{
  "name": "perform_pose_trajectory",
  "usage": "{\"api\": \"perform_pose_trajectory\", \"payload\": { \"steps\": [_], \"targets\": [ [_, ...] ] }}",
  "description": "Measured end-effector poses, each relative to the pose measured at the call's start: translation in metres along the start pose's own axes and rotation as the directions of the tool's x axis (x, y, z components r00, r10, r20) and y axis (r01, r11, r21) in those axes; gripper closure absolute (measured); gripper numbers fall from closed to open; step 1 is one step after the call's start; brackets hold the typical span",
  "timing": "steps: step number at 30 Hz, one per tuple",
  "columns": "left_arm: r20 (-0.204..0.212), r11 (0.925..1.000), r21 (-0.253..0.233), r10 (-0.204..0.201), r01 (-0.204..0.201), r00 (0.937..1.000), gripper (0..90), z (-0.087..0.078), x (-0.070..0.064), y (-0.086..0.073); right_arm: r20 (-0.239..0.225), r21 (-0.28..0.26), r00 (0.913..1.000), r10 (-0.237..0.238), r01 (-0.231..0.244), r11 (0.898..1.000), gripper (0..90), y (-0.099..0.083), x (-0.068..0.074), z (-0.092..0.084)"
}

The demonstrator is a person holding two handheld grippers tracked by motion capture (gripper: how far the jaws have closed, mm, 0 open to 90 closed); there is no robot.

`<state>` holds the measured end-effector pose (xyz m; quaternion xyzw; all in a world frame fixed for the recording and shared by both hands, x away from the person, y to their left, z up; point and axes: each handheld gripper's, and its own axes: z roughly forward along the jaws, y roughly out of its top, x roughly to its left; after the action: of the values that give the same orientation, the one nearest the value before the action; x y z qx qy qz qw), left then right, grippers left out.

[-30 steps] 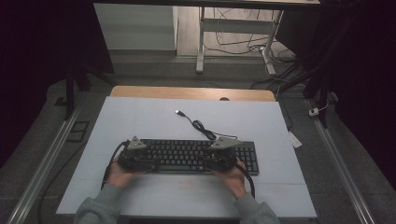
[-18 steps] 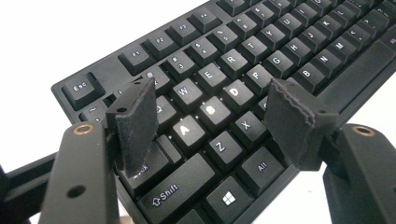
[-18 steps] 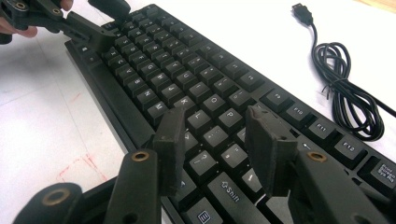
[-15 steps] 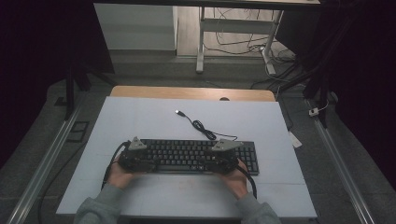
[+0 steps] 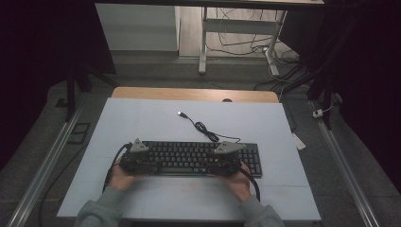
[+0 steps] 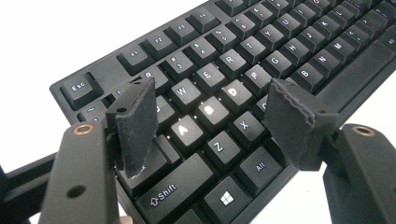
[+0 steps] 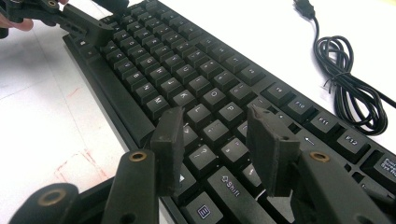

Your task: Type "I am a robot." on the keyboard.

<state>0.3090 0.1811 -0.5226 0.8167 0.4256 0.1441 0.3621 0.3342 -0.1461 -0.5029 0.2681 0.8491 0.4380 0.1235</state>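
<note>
A black keyboard lies on the white mat, and its cable coils away behind it to a loose USB plug. My left gripper hovers over the keyboard's left end. It is open, its pads astride the A, S and D keys, with nothing pinched. My right gripper hangs over the right part of the letter block. It is open above the keys beside the right Shift. Its jaws have just been opening, and only keys lie beneath them. The left gripper shows at the keyboard's far end.
The white mat covers a wooden table whose back edge shows behind it. Metal rails run along both sides. The coiled cable lies just beyond the function keys. A faint red mark sits on the mat near the front.
</note>
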Motion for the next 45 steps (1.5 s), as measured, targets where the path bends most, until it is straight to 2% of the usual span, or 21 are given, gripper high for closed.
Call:
{"api": "perform_pose_trajectory", "payload": {
  "steps": [12, 29, 45],
  "targets": [
    [0.002, 1.0000, 0.002, 0.006, -0.006, 1.0000, 34.4, 0.001, -0.002, 0.001, -0.003, -0.004, 1.0000, 0.002, -0.002, 1.000, 56.8, 0.000, 0.000, 0.000],
    [0.029, 0.9993, -0.009, 0.036, -0.036, 0.9989, 34.5, 0.002, -0.012, 0.004, -0.003, -0.001, 1.0000, 0.000, 0.000, 1.000, 56.2, -0.001, 0.000, 0.000],
    [0.044, 0.9994, -0.025, 0.023, -0.022, 0.9987, 34.5, 0.002, -0.016, 0.006, -0.003, 0.001, 1.0000, 0.002, -0.002, 1.000, 55.7, -0.001, -0.001, 0.001]
  ]
}}
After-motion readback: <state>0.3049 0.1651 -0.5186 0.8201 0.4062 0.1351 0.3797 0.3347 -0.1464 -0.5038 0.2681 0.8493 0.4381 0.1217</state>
